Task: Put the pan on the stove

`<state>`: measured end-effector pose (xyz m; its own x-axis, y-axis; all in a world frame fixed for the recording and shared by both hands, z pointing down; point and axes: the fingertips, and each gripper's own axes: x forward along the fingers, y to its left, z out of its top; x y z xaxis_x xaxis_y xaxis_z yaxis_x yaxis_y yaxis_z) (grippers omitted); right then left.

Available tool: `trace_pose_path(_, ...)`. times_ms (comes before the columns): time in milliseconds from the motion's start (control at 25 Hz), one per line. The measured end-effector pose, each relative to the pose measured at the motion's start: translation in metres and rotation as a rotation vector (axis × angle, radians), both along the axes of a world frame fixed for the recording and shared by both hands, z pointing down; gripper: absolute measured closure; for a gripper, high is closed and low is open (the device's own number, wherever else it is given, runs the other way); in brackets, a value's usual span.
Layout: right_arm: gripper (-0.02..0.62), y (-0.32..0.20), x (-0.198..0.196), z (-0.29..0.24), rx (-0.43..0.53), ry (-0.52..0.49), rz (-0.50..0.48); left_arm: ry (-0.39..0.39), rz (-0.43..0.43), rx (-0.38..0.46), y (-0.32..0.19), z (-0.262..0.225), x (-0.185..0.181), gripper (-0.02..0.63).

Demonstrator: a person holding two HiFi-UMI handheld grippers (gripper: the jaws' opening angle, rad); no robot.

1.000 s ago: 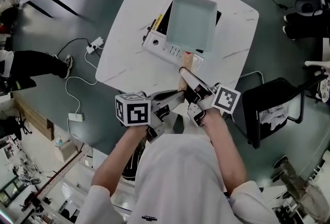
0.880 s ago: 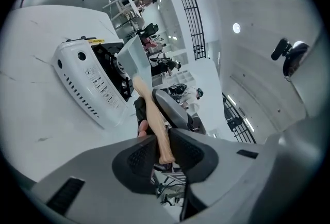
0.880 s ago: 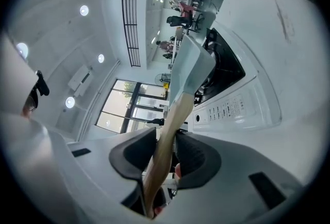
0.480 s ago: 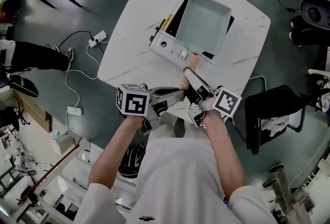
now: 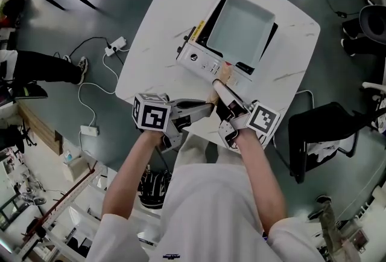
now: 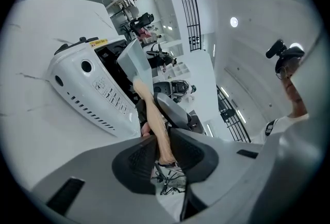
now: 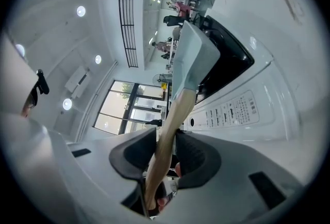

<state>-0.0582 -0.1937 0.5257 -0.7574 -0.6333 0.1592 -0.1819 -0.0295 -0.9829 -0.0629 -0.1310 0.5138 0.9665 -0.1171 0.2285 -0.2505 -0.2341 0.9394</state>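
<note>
Left gripper (image 5: 204, 105) and right gripper (image 5: 222, 93) are both clenched on the wooden handle (image 5: 221, 75) at frame centre, and the square pan (image 5: 242, 24) runs away from them to the upper right, over the stove (image 5: 202, 61), touchdown unclear.

Both grippers clamp one handle, just below the centre of the head view.
The left gripper (image 5: 207, 106) reaches in from the left, lying across the frame, while the right gripper (image 5: 219, 88) points toward the upper left. Each pair of jaws presses the pan handle (image 5: 222, 73) from both sides. Two bare forearms rise from the bottom edge, converging toward the middle.
</note>
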Motion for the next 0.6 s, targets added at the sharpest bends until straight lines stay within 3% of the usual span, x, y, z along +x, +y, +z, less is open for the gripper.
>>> trace_pose_path(400, 0.477, -0.01, -0.017, 0.01, -0.003, -0.001, -0.037, -0.024, 0.033, -0.028, -0.01, 0.015, -0.018, 0.526)
trace_pose_path(600, 0.474, -0.009, -0.022, 0.015, -0.003, 0.031, -0.063, 0.0, -0.003, -0.068, -0.012, 0.02, -0.026, 0.526)
